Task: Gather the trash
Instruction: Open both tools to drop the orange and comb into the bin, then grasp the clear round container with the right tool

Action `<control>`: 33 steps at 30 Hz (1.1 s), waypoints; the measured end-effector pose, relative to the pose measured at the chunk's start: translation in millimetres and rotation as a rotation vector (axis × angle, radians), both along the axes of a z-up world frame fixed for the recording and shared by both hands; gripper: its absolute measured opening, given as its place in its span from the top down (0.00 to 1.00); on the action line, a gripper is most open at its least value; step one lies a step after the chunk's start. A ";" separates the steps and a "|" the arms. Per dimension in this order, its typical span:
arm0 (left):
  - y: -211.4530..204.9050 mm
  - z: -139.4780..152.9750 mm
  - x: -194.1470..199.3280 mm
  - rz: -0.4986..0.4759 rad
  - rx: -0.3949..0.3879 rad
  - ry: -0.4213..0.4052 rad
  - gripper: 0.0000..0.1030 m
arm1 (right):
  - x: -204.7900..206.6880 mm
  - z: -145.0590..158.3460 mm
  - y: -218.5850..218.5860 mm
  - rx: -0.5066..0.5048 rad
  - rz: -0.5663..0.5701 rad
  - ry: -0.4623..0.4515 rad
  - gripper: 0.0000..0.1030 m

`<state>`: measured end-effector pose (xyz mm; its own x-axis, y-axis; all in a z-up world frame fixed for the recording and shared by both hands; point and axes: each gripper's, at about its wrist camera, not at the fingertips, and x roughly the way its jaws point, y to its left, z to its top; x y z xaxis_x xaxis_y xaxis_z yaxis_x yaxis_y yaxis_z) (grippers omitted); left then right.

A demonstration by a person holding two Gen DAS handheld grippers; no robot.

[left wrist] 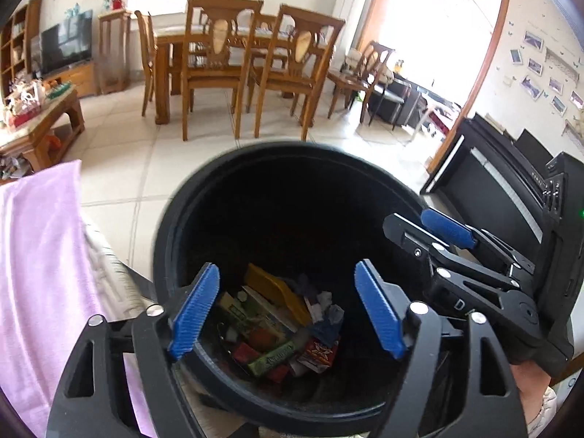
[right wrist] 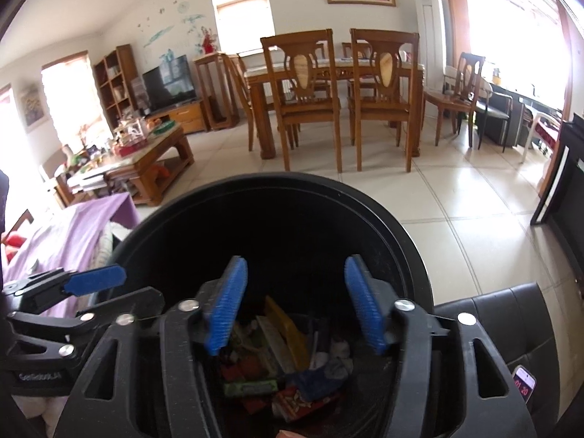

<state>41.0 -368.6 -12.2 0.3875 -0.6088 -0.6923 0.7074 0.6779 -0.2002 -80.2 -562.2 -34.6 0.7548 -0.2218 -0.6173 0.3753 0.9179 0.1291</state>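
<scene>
Both grippers hang over a black bin (left wrist: 292, 168) on the tiled floor (right wrist: 456, 197). The left gripper (left wrist: 288, 310) has its jaws spread, nothing between them; the right gripper (right wrist: 295, 306) likewise, jaws apart and empty. The trash (left wrist: 281, 328) lies at the bin's bottom: a yellow packet (left wrist: 277, 292), a green wrapper (left wrist: 272, 357) with print too blurred to read, a red patterned carton (left wrist: 317, 354) and crumpled paper (left wrist: 325, 306). A phone (right wrist: 523, 385) at the right shows red digits "01 20". A purple cloth (left wrist: 40, 255) lies to the left.
</scene>
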 end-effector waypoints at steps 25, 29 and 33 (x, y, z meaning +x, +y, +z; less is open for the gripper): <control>241.6 48.5 -2.9 0.545 0.018 -0.327 0.05 | 53.5 62.7 197.2 -0.008 0.431 -0.053 0.06; 298.4 40.7 6.1 0.704 0.092 -0.369 0.05 | 83.8 64.3 258.7 0.020 0.581 -0.011 0.06; 340.0 36.2 10.9 0.850 0.087 -0.393 0.05 | 116.7 55.2 325.9 -0.055 0.679 0.050 0.06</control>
